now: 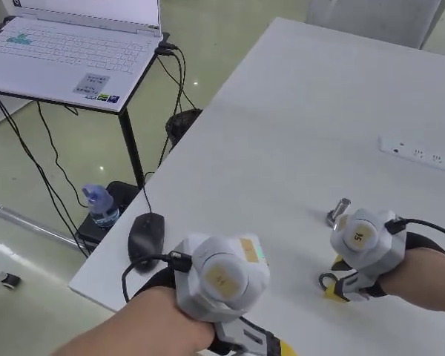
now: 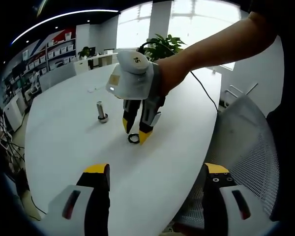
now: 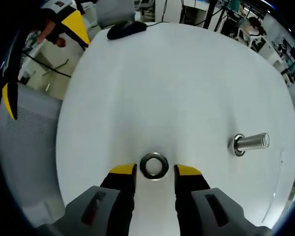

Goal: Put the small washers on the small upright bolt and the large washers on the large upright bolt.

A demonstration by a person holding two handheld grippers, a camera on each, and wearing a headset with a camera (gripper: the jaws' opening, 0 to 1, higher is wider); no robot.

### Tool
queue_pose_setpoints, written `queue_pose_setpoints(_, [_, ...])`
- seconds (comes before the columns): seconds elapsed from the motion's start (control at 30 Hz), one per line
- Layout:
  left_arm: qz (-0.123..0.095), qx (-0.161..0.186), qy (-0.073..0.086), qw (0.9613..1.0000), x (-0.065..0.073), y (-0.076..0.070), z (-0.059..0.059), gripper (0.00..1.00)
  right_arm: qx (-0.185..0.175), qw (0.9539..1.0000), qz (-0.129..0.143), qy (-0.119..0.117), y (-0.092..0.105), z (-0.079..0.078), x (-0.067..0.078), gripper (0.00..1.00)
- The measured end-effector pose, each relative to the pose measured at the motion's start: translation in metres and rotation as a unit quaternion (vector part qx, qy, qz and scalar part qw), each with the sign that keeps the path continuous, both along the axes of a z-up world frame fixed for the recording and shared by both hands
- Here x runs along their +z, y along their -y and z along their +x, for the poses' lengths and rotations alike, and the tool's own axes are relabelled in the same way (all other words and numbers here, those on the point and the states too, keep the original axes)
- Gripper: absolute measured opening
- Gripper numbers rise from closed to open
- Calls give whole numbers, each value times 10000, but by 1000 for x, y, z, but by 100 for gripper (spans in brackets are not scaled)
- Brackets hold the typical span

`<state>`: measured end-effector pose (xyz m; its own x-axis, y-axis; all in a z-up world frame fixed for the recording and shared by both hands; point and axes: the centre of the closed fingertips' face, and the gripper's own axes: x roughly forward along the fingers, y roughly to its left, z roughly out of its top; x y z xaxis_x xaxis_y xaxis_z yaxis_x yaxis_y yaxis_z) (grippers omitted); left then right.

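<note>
A metal washer (image 3: 154, 165) lies flat on the white table (image 1: 282, 133), between the yellow fingertips of my right gripper (image 3: 155, 170), which points down at it and is open. The same washer (image 2: 133, 138) (image 1: 327, 281) sits under the right gripper (image 2: 136, 132) (image 1: 331, 288). One upright silver bolt (image 1: 340, 211) (image 2: 102, 111) (image 3: 248, 143) stands a short way beyond it. My left gripper (image 2: 156, 169) is held open, with nothing between its jaws, near the table's front edge; its body (image 1: 222, 276) is at the bottom of the head view.
A black mouse (image 1: 146, 231) lies at the table's left corner. A white power strip (image 1: 423, 154) lies at the far right. An open laptop (image 1: 67, 48) stands on a side stand left of the table. A mesh chair (image 2: 246, 132) is near the front edge.
</note>
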<state>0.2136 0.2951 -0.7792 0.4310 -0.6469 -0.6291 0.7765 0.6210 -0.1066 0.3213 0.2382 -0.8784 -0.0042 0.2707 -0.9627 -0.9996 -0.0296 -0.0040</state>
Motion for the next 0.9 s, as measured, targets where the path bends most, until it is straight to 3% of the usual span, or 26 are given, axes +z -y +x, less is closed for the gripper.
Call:
queue_pose_setpoints(0.27, [13,17,30,10000,0,0,-1,76,-57,9991,-424,5,-1,-1,-1,31])
queue_pose_setpoints(0.3, [10,25,30,10000,0,0,-2,76,-122,9989,-454,10,0,-1,-1,25])
queue_pose_setpoints(0.4, [8,55,12,10000,-2,0,-5,75,-94,9985,-531,59,1,-4,-1,25])
queue_pose_setpoints(0.7, [41,57,5,10000,-2,2,-9,74,-195,9989,-429,-2,3,-1,-1,22])
queue_pose_setpoints(0.9, [65,84,15,9999,-2,0,-10,74,-223,9990,-334,-206,2,0,2,21])
